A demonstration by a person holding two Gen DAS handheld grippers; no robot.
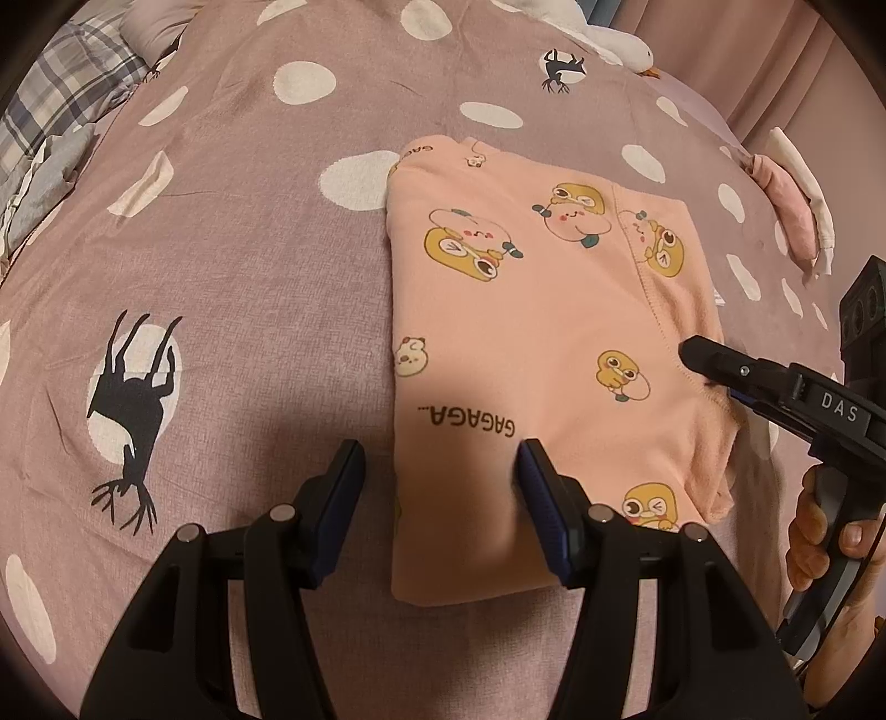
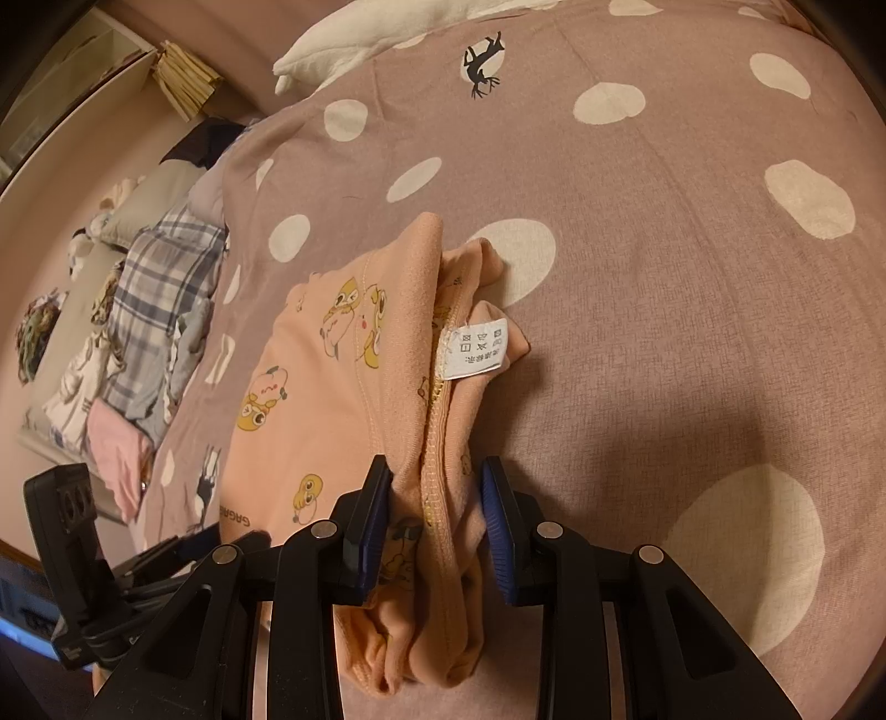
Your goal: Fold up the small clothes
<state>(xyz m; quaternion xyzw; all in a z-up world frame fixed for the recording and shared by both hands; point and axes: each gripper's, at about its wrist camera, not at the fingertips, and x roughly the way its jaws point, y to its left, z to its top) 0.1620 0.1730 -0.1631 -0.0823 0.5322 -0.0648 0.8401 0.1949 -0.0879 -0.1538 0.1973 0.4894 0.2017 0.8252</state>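
A small peach garment (image 1: pixel 531 332) with yellow cartoon prints lies folded on the bed. My left gripper (image 1: pixel 440 471) is open, its jaws straddling the garment's near left edge. My right gripper (image 2: pixel 437 498) is shut on the bunched right edge of the garment (image 2: pixel 437 443), with a white care label (image 2: pixel 476 349) showing just past it. In the left wrist view the right gripper (image 1: pixel 714 365) comes in from the right at the garment's side.
The bedspread (image 1: pixel 249 249) is mauve with white dots and black deer. A plaid cloth pile (image 2: pixel 160 310) and a pink cloth (image 2: pixel 119 459) lie at the bed's left. A folded pink-white item (image 1: pixel 797 210) and a white plush goose (image 1: pixel 620 44) lie at the far right.
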